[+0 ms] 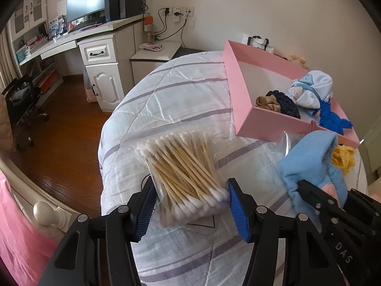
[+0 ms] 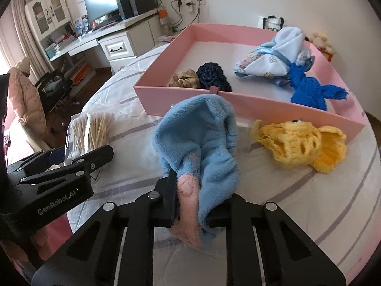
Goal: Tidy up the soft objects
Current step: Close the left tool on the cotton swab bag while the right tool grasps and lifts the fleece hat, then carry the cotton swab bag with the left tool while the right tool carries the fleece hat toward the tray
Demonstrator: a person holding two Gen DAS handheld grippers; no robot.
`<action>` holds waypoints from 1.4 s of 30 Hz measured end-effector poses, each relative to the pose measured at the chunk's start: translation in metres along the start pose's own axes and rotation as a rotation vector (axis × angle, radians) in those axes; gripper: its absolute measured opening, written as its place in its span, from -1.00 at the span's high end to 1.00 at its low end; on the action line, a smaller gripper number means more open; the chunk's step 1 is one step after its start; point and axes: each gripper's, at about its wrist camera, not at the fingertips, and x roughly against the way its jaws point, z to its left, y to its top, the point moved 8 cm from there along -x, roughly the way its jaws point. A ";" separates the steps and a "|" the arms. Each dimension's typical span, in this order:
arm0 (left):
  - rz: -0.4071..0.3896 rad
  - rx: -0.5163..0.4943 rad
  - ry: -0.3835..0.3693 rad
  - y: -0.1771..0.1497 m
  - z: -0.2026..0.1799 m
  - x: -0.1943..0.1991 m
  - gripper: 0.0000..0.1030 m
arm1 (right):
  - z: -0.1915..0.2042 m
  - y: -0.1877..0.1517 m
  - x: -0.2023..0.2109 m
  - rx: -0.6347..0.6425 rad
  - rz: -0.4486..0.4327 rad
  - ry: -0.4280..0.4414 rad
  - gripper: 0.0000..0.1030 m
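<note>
My right gripper (image 2: pixel 190 190) is shut on a light blue fleece sock (image 2: pixel 204 128) with a pink toe and holds it up in front of the pink tray (image 2: pixel 262 106); the sock also shows in the left wrist view (image 1: pixel 309 159). My left gripper (image 1: pixel 190 200) is open, its blue pads on either side of a clear bag of cotton swabs (image 1: pixel 183 169) on the quilt. The tray holds a tan scrunchie (image 2: pixel 187 78), a dark knit piece (image 2: pixel 214 76), a baby cloth bundle (image 2: pixel 273 57) and a blue knit item (image 2: pixel 309 88). A yellow crochet item (image 2: pixel 300 143) lies on the quilt beside the tray.
The white quilt with grey stripes (image 1: pixel 181 90) covers the bed. A bedpost knob (image 1: pixel 44 211) stands at the lower left. A desk with a monitor (image 1: pixel 85 2), a bedside table (image 1: pixel 157 52) and an office chair (image 1: pixel 21 100) stand beyond on the wooden floor.
</note>
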 end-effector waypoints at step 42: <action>-0.271 -0.165 -0.055 -0.036 -0.089 0.150 0.06 | -0.066 -0.026 0.164 -0.148 -0.340 -0.061 0.70</action>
